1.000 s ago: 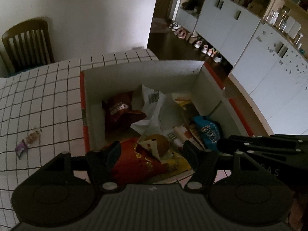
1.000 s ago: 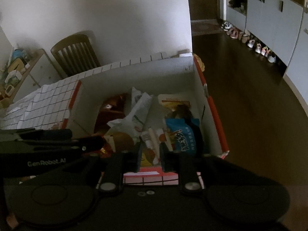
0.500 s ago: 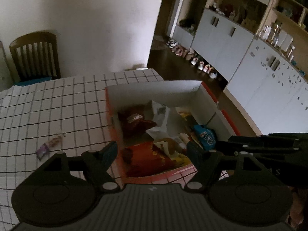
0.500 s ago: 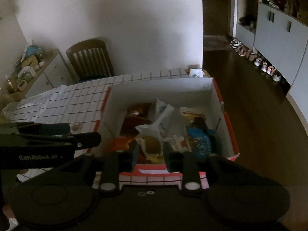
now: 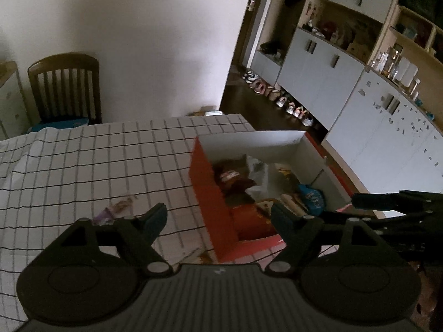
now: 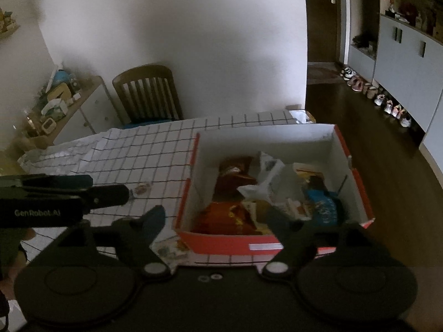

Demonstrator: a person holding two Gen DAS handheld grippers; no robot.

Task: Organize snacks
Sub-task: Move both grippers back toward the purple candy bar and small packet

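A red cardboard box (image 5: pixel 210 188) (image 6: pixel 263 141) with white inner walls stands on the checked tablecloth (image 5: pixel 97 160). Inside lie a dark red bag (image 6: pixel 235 171), an orange-red bag (image 6: pixel 227 215), a crumpled white wrapper (image 6: pixel 271 174) and a blue packet (image 6: pixel 322 207) (image 5: pixel 311 197). A small purple wrapper (image 5: pixel 116 207) (image 6: pixel 141 188) lies loose on the cloth left of the box. My left gripper (image 5: pixel 217 215) hovers above the box's near left corner, jaws opening and empty. My right gripper (image 6: pixel 216 217) hangs over the box's front wall, jaws opening wide with nothing between them.
A wooden chair (image 5: pixel 63 88) (image 6: pixel 146 94) stands behind the table by the white wall. A low cabinet with clutter (image 6: pixel 55 99) is at the far left. The table ends just right of the box, above dark floor lined with shoes (image 5: pixel 277 99) and white cupboards (image 5: pixel 318 77). Flat paper (image 6: pixel 171 249) lies by the box front.
Both grippers have pulled back and risen away from the box. The right jaws went from nearly shut to wide apart. The left jaws widened a little, and that view swung left over the table.
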